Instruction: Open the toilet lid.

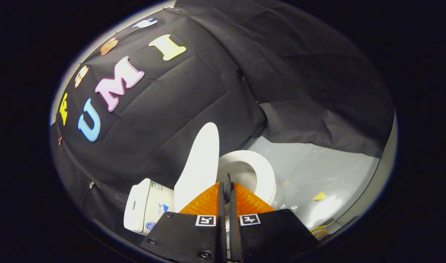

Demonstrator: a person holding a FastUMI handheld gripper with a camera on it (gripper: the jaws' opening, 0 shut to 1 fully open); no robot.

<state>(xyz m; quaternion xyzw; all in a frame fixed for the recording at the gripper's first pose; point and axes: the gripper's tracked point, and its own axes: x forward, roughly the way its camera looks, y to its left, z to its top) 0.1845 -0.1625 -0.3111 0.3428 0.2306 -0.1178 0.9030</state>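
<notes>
A white toilet stands just ahead of my fingers, seen tilted. Its lid is raised upright, with its edge rising beyond the fingertips. The seat ring and open bowl lie beside the lid. The white tank sits on the lid's other side. My gripper is shut, its two fingers pressed together with nothing between them, tips close in front of the lid's lower edge and the seat's rim.
The black cloth wall hangs behind the toilet and drapes over the far side. A pale glossy floor spreads beyond the bowl, with a small yellow scrap on it.
</notes>
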